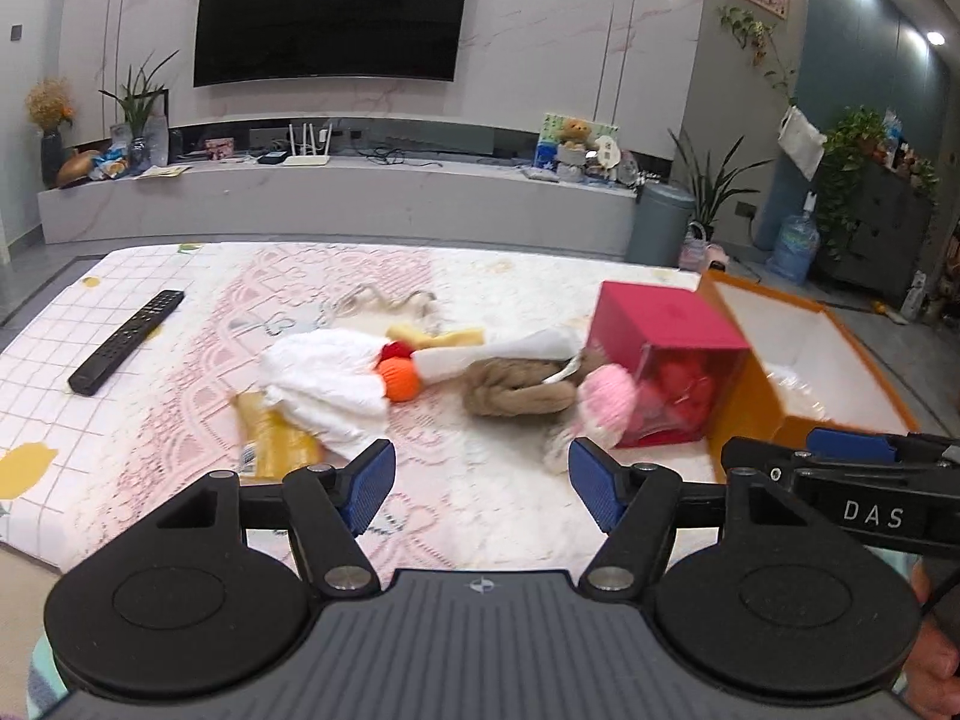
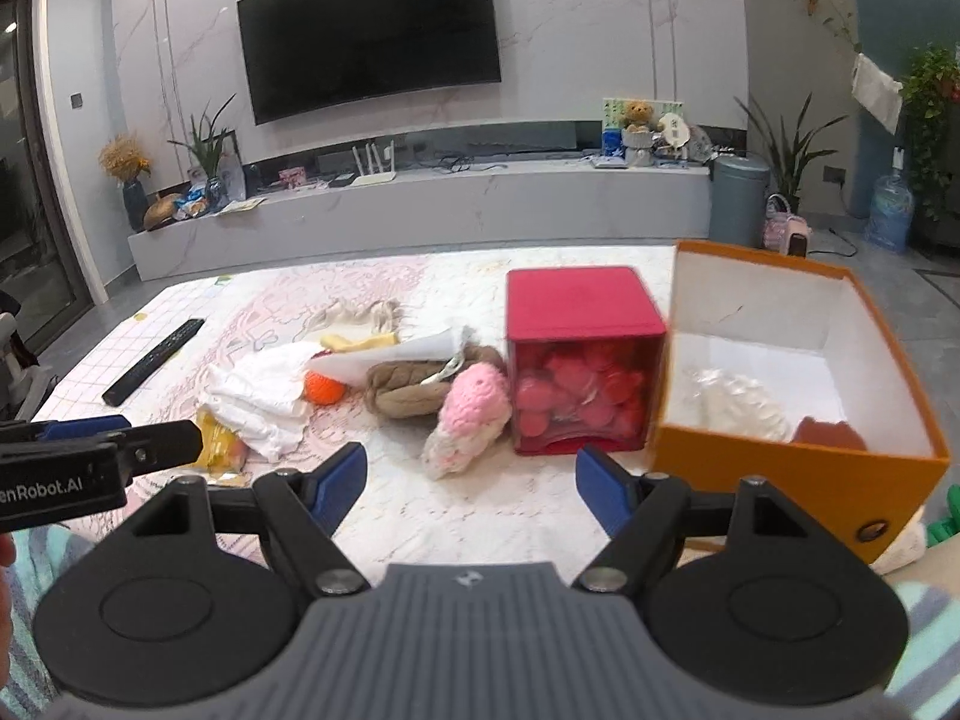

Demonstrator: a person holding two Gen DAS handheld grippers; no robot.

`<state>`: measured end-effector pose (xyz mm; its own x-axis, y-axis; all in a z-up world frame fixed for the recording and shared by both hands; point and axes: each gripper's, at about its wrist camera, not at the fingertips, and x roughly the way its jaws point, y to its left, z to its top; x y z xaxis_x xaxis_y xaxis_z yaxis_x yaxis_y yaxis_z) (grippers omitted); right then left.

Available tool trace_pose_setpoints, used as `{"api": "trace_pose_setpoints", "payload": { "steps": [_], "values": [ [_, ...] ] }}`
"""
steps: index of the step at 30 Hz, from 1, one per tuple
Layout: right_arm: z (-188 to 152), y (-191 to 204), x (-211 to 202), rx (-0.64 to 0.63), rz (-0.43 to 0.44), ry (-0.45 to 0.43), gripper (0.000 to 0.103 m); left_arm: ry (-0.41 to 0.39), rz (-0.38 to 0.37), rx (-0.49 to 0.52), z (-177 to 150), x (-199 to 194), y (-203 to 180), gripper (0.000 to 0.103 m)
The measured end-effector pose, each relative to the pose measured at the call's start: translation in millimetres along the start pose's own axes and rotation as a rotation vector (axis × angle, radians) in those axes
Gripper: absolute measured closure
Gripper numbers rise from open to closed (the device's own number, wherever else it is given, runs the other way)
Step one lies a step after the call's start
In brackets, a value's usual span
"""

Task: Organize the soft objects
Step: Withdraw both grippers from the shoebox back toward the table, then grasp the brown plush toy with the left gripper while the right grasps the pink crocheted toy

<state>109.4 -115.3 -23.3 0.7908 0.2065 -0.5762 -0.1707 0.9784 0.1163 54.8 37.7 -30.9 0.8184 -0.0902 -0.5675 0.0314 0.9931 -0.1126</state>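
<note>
Patterned mat point(image 2: 510, 510): both grippers, left point(image 1: 480, 483) and right point(image 2: 471, 486), wide, empty; pinch pink knit point(image 2: 471, 414) mid-body for orange box point(image 2: 798, 468).

This was a home living room. A large wall-mounted television point(image 1: 333, 9) hung above a long low media console point(image 1: 336, 198); on the console sat a router point(image 1: 306, 147) and a teddy bear point(image 1: 577, 133), with potted plants point(image 1: 139, 99) at its ends.

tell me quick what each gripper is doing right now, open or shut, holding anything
Left gripper: open, nothing between its fingers.
Right gripper: open, nothing between its fingers.
</note>
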Motion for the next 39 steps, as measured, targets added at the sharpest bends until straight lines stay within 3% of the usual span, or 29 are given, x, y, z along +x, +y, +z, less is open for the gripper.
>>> {"api": "trace_pose_setpoints", "payload": {
  "steps": [2,7,11,18,25,30,39],
  "values": [
    [-3,3,6,-0.002,0.002,0.012,0.027,0.004,0.012,0.008,-14,-3,9,0.036],
    [-8,11,20,-0.040,-0.007,0.040,0.028,0.020,0.024,-0.028,-22,5,23,0.036],
    [-9,13,35,-0.051,-0.015,0.055,0.028,0.015,0.027,0.000,-19,10,22,0.036],
    [-4,14,68,-0.065,-0.007,0.080,0.035,0.008,-0.007,0.136,-3,39,11,0.036],
    [4,7,105,-0.068,-0.017,0.110,0.036,0.038,-0.036,0.241,6,79,0,0.041],
    [13,3,138,-0.052,-0.016,0.136,0.036,0.064,-0.076,0.374,11,109,-10,0.042],
    [19,-8,179,-0.047,0.010,0.172,0.047,0.079,-0.087,0.746,-5,166,-30,0.037]
  ]
}}
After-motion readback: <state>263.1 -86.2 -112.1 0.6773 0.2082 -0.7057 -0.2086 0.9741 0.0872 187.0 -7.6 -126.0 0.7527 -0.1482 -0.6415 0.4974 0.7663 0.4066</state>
